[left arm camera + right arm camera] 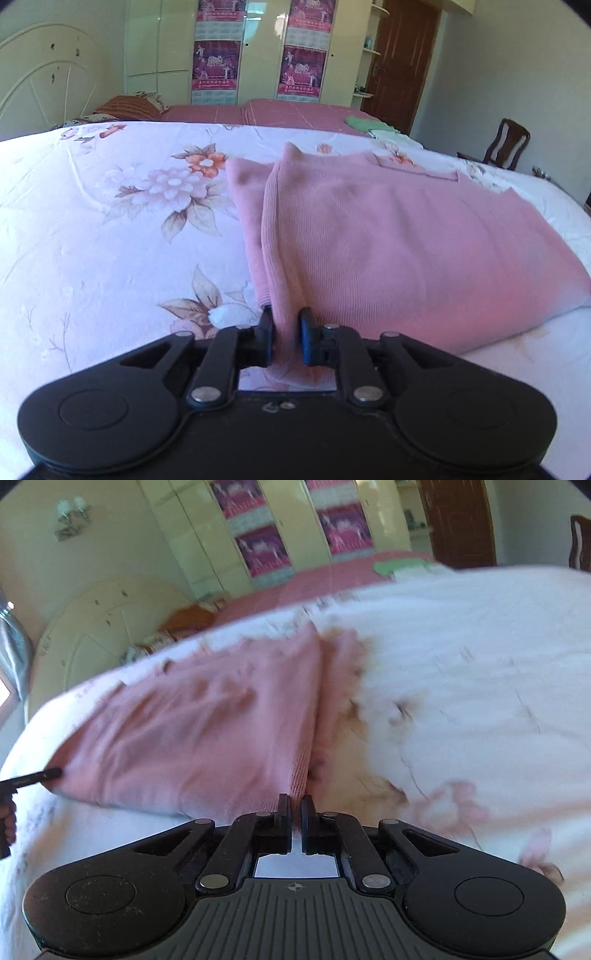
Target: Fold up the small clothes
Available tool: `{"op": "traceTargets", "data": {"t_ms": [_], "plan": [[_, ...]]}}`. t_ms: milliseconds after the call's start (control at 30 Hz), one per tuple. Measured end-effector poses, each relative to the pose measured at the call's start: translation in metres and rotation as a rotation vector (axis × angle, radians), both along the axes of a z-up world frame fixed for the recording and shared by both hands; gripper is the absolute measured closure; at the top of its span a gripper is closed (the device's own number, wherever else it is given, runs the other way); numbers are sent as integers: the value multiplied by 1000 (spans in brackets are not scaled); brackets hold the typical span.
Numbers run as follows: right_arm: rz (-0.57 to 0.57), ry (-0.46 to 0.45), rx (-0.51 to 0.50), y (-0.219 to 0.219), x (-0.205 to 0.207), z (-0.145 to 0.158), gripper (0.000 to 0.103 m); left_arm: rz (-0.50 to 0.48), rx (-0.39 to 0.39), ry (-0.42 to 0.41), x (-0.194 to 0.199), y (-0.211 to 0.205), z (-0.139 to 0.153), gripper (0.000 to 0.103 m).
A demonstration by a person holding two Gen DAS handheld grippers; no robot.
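Note:
A pink knit sweater lies folded lengthwise on a white bedspread with a flower print. My left gripper is shut on the near left corner, where a thick ribbed fold stands up between its pads. In the right wrist view, which is blurred, the same sweater stretches off to the left. My right gripper is shut on its near right corner, with a thin ridge of cloth running down into the narrow gap. At that view's left edge a black finger of the left gripper meets the sweater's other corner.
Behind this bed is a second bed with a pink cover and a green cloth on it. A white headboard stands at the left, wardrobes at the back, and a brown door and wooden chair at the right.

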State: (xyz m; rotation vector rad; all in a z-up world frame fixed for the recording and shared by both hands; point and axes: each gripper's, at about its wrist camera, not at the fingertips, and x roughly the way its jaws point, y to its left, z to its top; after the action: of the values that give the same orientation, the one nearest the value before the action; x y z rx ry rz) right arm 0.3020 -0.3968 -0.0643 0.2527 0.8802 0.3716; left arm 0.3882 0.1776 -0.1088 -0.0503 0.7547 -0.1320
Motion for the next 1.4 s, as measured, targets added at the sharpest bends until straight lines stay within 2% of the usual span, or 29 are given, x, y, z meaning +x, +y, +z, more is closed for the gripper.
{"op": "traceTargets", "data": {"t_ms": [33,67,100,133,167,200,300,400,500,533,567,633,733,800,900,1000,1067,1100,1133,1167,1233,1300,1400], "plan": [[-3,20,-24,1,2,-6,99,17,22,-11,-2,0,3,62],[-15,16,-23,1,3,-6,99,62,54,-40,-7,2,9,35],[-45,-3,-15,-1,3,-2,97,100,81,-82,-12,4,16,29],[-101,-37,-17,-4,2,5,73,103,95,-111,-16,3,25,32],[-155,-86,-45,-5,-1,15,60,85,81,-132,-15,-3,33,33],[-162,-138,-57,1,-2,24,60,57,56,-164,-12,-15,42,33],[-86,-206,-37,44,20,37,61,-68,11,-210,13,-77,52,27],[41,-229,-28,113,50,32,61,-166,-23,-195,40,-138,40,27],[119,-206,-54,162,71,14,61,-224,2,-107,60,-173,9,28],[133,-196,-67,168,76,6,61,-240,55,-71,64,-176,-2,26],[140,-189,-96,168,78,-3,61,-248,72,-87,62,-171,-9,25],[94,-175,-121,149,82,-13,61,-243,14,-76,60,-146,-2,25],[38,-180,-66,108,85,-5,61,-192,23,-152,66,-112,13,24],[-1,-201,-42,95,97,2,61,-146,28,-136,94,-100,17,25],[-33,-175,-12,98,130,4,61,-112,23,-95,134,-92,13,26],[-65,-156,-74,104,159,-1,61,-25,62,-48,156,-72,-1,27],[-178,-151,-142,82,168,-8,61,-24,2,-69,151,-50,-6,26],[-182,-139,-113,69,168,-12,62,-14,7,-69,148,-44,-3,27],[-173,-133,-96,64,167,-12,62,-3,19,-70,144,-45,1,27],[-155,-142,-132,67,161,-6,62,6,25,-80,137,-51,6,29],[-148,-205,-166,77,146,8,62,-48,0,-130,119,-72,15,26],[-76,-242,-110,99,128,18,62,-110,28,-164,104,-108,21,24],[91,-286,-133,155,104,17,62,-173,61,-165,99,-155,16,22]]}}
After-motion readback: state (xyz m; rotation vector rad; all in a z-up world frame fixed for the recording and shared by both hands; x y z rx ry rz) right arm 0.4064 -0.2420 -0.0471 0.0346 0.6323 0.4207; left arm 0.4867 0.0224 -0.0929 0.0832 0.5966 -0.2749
